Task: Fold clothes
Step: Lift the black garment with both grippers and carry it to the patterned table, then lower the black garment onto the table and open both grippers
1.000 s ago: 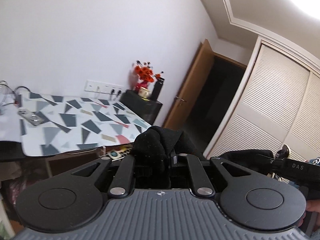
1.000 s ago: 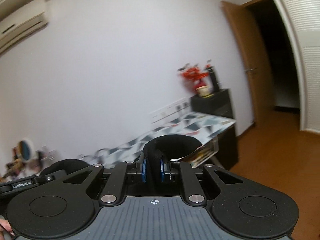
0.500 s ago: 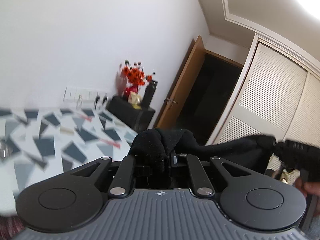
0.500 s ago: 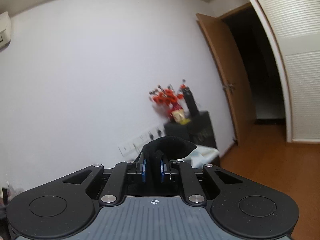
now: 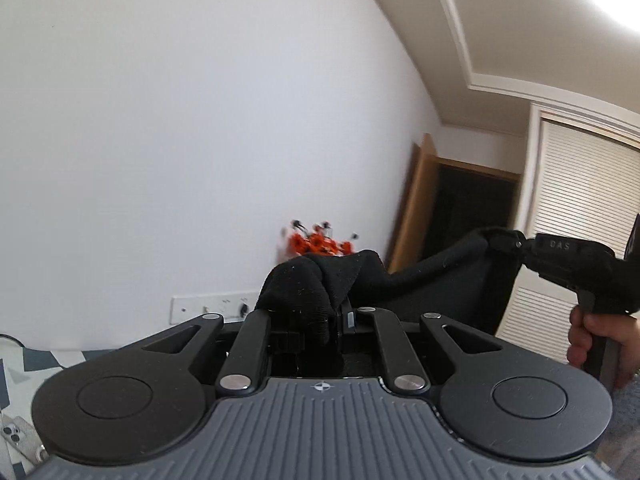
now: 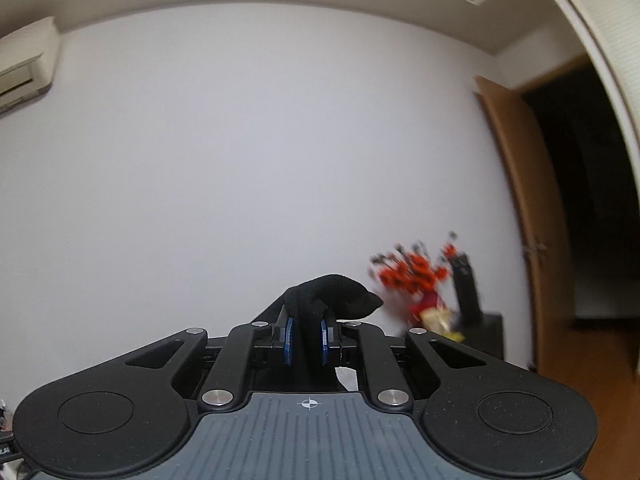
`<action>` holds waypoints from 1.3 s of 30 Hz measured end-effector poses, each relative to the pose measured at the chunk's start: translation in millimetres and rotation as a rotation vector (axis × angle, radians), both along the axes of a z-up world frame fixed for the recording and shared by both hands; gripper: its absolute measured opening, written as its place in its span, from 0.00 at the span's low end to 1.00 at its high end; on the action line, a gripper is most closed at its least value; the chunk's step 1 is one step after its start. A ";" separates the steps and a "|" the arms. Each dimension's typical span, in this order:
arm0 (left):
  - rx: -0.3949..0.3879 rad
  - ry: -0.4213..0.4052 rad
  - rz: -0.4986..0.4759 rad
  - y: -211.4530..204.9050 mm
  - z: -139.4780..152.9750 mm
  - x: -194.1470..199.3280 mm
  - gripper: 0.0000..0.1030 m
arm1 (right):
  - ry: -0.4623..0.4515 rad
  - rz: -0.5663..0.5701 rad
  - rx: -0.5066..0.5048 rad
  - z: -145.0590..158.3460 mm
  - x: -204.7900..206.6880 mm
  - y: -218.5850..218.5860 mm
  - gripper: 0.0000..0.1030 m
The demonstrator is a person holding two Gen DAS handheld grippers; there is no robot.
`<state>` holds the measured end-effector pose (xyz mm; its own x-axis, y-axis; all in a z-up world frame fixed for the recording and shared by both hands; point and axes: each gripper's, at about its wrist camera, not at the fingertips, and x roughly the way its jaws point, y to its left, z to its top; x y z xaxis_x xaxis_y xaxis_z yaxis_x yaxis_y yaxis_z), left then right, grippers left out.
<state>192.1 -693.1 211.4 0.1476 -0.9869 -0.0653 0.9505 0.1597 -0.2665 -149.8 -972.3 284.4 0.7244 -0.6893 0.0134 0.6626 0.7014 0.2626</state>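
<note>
A black garment [image 5: 424, 276] hangs in mid-air, strung between two hand-held tools in a white-walled bedroom. The left tool [image 5: 338, 320] is clamped on a bunched corner of the cloth, which spills over its tips; the right tool [image 6: 306, 332] pinches another thick fold between its blue pads [image 6: 289, 340], and from the left wrist view that same tool [image 5: 508, 242] shows at the far end of a taut, rolled edge, a hand [image 5: 600, 340] gripping its handle. The rest of the fabric drops out of sight below, so how many folds it already carries cannot be told. The garment is raised well clear of the patterned counter [image 5: 16, 364], whose corner peeks in at the lower left beside a phone [image 5: 16, 438]. Held up and stretched like this, it would suit either a shake-out ahead of folding or a carry partway through (the pictures do not settle which). The only writing to be read is "DAS" [image 5: 559, 245], embossed on the right tool's body. Blurred red flowers [image 6: 416, 276] stand on a dark cabinet [image 6: 486, 334] by the door.
</note>
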 end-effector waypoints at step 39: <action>0.955 0.408 0.532 -248.2 -308.8 208.9 0.58 | 0.814 0.365 0.650 -400.1 321.1 -308.0 0.54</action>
